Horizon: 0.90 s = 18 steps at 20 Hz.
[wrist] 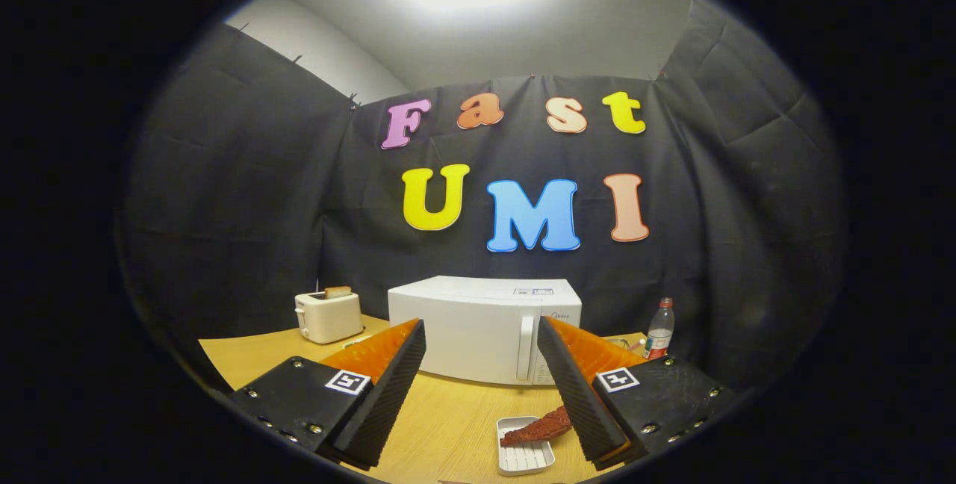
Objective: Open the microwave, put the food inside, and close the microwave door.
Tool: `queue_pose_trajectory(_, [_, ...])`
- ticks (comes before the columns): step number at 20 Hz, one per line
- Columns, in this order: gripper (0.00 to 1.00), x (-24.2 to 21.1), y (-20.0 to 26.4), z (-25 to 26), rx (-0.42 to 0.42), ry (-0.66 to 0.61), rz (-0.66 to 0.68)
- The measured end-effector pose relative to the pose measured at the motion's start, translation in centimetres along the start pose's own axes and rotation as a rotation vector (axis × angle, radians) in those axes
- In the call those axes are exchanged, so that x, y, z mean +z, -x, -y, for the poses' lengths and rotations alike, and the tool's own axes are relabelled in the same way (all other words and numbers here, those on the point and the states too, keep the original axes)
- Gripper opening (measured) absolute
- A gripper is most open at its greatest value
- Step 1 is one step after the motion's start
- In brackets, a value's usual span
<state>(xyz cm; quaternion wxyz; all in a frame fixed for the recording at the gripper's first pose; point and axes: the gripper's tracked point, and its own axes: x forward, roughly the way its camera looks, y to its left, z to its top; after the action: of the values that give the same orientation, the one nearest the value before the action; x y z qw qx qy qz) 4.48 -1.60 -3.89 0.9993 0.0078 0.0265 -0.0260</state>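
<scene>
While the microwave (484,329), a smooth white box, sits shut on the wooden table (448,424), the gripper (482,372) hangs before it with ribbed fingers spread wide and empty, seemingly lined up on its vertical handle (526,348); nearer than the microwave, reddish food (539,429) lies in a ridged white tray (524,454).

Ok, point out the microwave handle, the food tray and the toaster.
microwave handle (526,347), gripper view, mid-bar.
food tray (525,457), gripper view, bare ribbed floor.
toaster (328,318), gripper view, front face.
</scene>
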Motion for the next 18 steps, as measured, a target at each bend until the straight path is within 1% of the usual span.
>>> queue_pose_trajectory(7, [0.94, -2.1, -5.0, 0.7, -0.024, 0.004, -0.036])
queue_pose_trajectory(13, [0.95, -5.1, -9.9, 1.9, -0.056, 0.052, -0.086])
queue_pose_trajectory(18, [0.95, -7.4, -14.1, 2.8, -0.08, 0.027, -0.117])
